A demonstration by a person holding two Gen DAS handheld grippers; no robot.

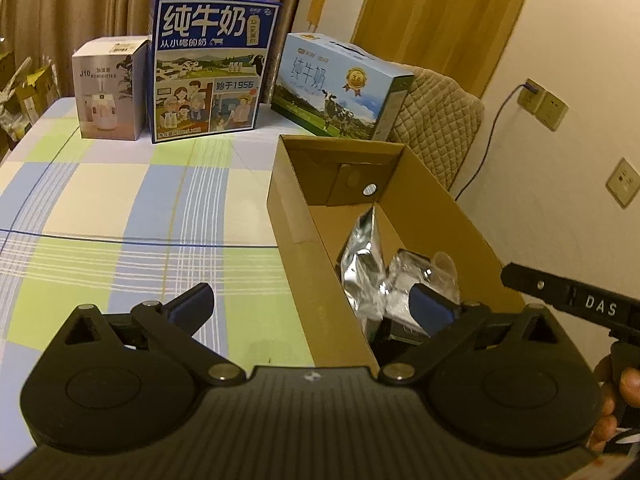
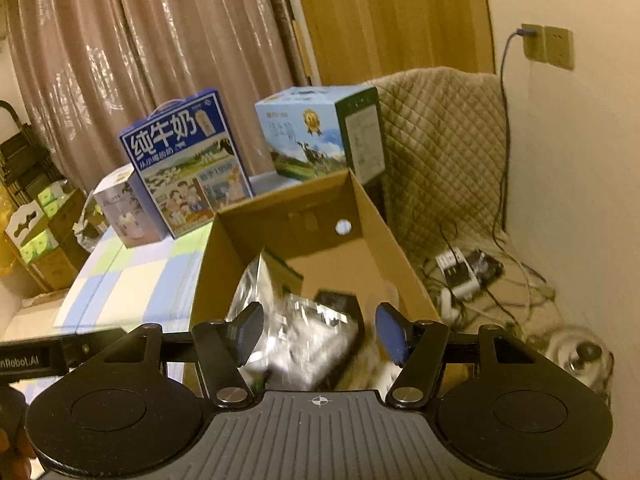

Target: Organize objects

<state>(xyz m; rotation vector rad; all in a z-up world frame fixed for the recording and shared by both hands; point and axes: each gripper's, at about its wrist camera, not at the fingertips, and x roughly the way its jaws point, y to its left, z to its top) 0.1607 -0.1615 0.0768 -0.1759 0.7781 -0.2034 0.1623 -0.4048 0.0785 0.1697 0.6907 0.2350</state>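
Both grippers hover at the box (image 1: 320, 280), which sits on the checked table (image 1: 120, 208) at its right edge. Left gripper (image 1: 316, 308): jaws wide, nothing held, straddling the box's near-left wall. Right gripper (image 2: 320, 332): jaws wide, empty, over the box interior. Foil packs (image 2: 280, 320) and a dark item lie inside; right view is blurred, so can't tell exactly what's what.

Risks, as I judge:
- left finger catches the wall w/ any downward move, shoving the box toward the table edge and floor cables (image 2: 480, 280)
- foil is slick and crinkly; a pinch may slip or grab two packs
- grippers are close and could clash.
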